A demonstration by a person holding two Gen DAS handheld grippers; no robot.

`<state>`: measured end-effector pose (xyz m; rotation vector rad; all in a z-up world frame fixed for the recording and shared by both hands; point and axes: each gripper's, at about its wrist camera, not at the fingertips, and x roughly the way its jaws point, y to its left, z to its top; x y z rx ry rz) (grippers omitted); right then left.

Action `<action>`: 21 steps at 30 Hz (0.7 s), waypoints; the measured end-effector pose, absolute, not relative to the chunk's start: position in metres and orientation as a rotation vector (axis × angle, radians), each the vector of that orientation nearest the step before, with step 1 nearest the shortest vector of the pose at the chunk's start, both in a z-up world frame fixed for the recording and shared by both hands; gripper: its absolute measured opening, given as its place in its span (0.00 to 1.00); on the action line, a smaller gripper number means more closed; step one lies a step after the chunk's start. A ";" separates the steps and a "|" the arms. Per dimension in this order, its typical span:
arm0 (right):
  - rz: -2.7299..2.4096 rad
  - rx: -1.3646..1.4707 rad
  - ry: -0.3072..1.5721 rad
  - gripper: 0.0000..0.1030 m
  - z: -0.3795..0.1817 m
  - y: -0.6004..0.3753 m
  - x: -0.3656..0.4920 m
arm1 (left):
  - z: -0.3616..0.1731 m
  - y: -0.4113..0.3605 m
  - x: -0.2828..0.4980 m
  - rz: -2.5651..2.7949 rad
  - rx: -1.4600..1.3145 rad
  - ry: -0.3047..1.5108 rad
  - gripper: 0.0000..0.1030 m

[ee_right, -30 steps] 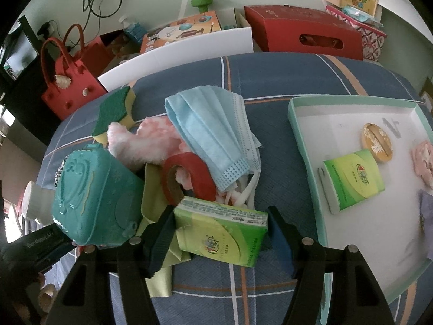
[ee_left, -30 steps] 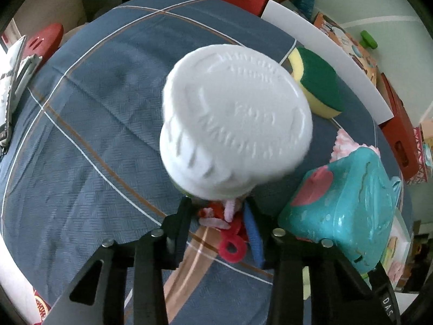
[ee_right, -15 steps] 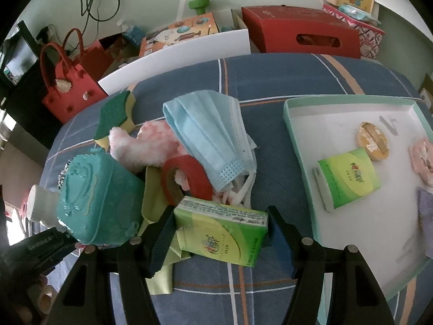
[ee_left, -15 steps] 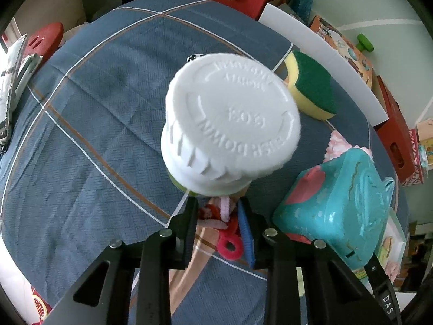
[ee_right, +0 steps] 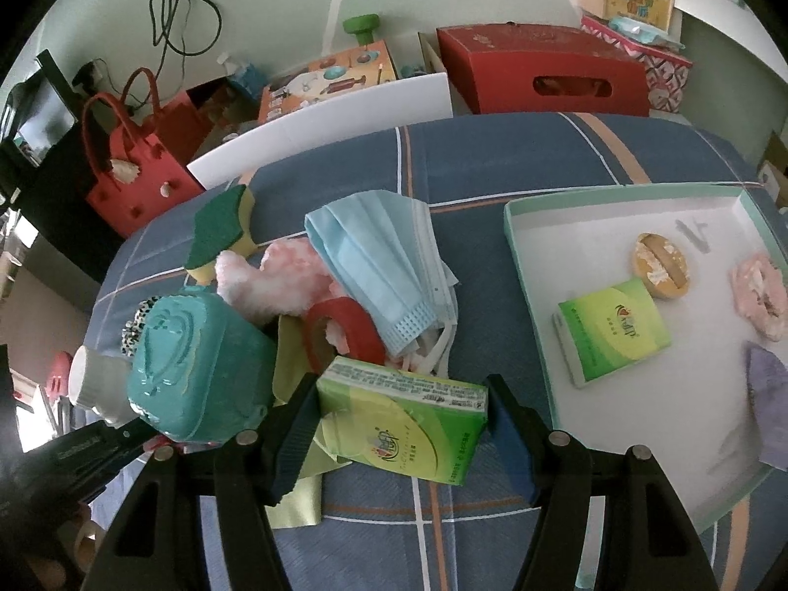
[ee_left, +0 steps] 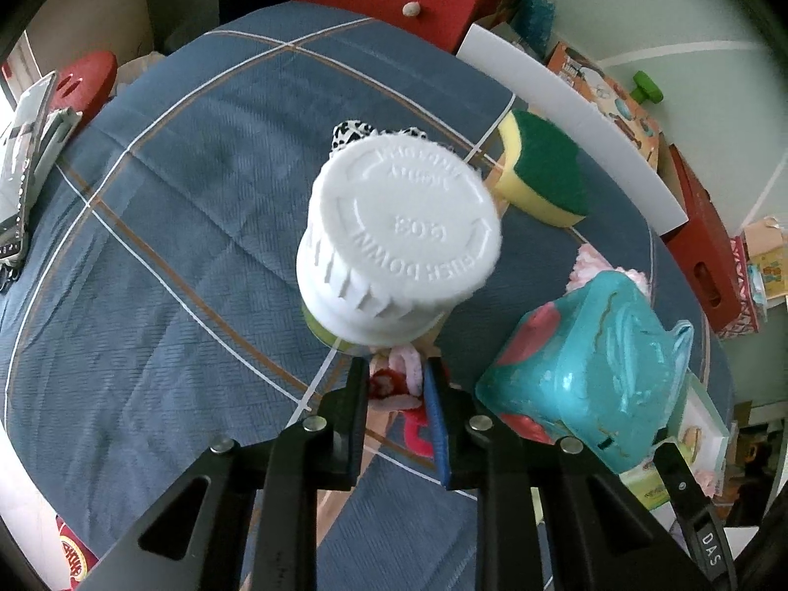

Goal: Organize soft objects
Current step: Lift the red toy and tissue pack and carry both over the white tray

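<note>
In the left wrist view, my left gripper (ee_left: pixel 396 384) points down behind a white bottle (ee_left: pixel 399 246). Its jaws are closing and pinch a pink and red fluffy piece (ee_left: pixel 409 369), whose red loop (ee_left: pixel 418 438) hangs below. My right gripper (ee_right: pixel 399 423) is shut on a green tissue pack (ee_right: pixel 401 433), one pad on each end. Beyond it lies the pile: a blue face mask (ee_right: pixel 379 261), red tape roll (ee_right: pixel 340 330), pink plush (ee_right: pixel 276 280), sponge (ee_right: pixel 221 231) and yellow-green cloth (ee_right: pixel 295 492).
A teal plastic container (ee_right: pixel 197 369) stands between the two grippers. At the right a mint-rimmed tray (ee_right: pixel 522 256) holds another green pack (ee_right: pixel 610 335), a round orange item (ee_right: pixel 660 266), pink fluff (ee_right: pixel 758 295) and a purple cloth (ee_right: pixel 768 394). Red boxes and a white board line the far edge.
The left jaws have narrowed onto the fluffy piece and the left gripper has drawn up and back from the bottle. The right gripper and its pack have stayed put.
</note>
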<state>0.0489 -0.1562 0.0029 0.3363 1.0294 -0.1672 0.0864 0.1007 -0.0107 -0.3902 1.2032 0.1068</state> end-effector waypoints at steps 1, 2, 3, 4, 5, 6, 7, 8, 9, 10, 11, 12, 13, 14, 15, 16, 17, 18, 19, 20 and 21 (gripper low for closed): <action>-0.167 0.337 1.027 0.67 0.004 -0.156 0.048 | -0.009 0.100 0.085 0.105 -0.390 1.198 0.22; -0.167 0.337 1.025 0.67 0.005 -0.157 0.048 | -0.005 0.098 0.083 0.104 -0.391 1.192 0.22; -0.167 0.338 1.022 0.67 0.007 -0.157 0.047 | -0.003 0.098 0.081 0.102 -0.390 1.185 0.22; -0.167 0.340 1.019 0.67 0.008 -0.158 0.047 | 0.000 0.098 0.079 0.100 -0.391 1.177 0.22; -0.168 0.341 1.016 0.67 0.009 -0.158 0.046 | 0.004 0.099 0.077 0.097 -0.392 1.170 0.22; -0.167 0.342 1.013 0.67 0.011 -0.159 0.045 | 0.006 0.099 0.075 0.094 -0.394 1.161 0.22; -0.167 0.343 1.009 0.67 0.013 -0.159 0.044 | 0.009 0.100 0.073 0.090 -0.395 1.149 0.22; -0.168 0.344 1.006 0.67 0.015 -0.160 0.043 | 0.014 0.100 0.071 0.088 -0.395 1.136 0.22; -0.168 0.345 1.002 0.67 0.017 -0.160 0.042 | 0.021 0.100 0.067 0.083 -0.393 1.116 0.22; -0.168 0.346 0.997 0.67 0.019 -0.161 0.041 | 0.025 0.100 0.065 0.081 -0.392 1.103 0.22; -0.168 0.347 0.992 0.67 0.021 -0.161 0.040 | 0.031 0.099 0.062 0.077 -0.390 1.086 0.22; -0.169 0.346 0.987 0.67 0.023 -0.161 0.039 | 0.038 0.098 0.058 0.070 -0.388 1.065 0.22; -0.169 0.346 0.983 0.67 0.025 -0.162 0.038 | 0.044 0.097 0.055 0.063 -0.384 1.046 0.22; -0.171 0.346 0.978 0.67 0.026 -0.162 0.038 | 0.051 0.095 0.051 0.054 -0.378 1.024 0.22; -0.173 0.347 0.976 0.67 0.027 -0.162 0.038 | 0.056 0.094 0.049 0.048 -0.372 1.009 0.22; -0.175 0.348 0.976 0.67 0.028 -0.163 0.037 | 0.062 0.091 0.047 0.039 -0.366 0.997 0.22; -0.175 0.350 0.976 0.67 0.028 -0.164 0.037 | 0.064 0.086 0.049 0.030 -0.363 0.988 0.22; -0.177 0.352 0.975 0.67 0.028 -0.165 0.036 | 0.068 0.083 0.047 0.017 -0.360 0.979 0.22; -0.178 0.354 0.974 0.67 0.029 -0.166 0.035 | 0.071 0.078 0.045 0.005 -0.356 0.973 0.22; -0.179 0.356 0.971 0.67 0.030 -0.167 0.035 | 0.073 0.073 0.046 -0.004 -0.352 0.969 0.22; -0.181 0.358 0.967 0.67 0.031 -0.169 0.034 | 0.075 0.066 0.046 -0.017 -0.346 0.964 0.22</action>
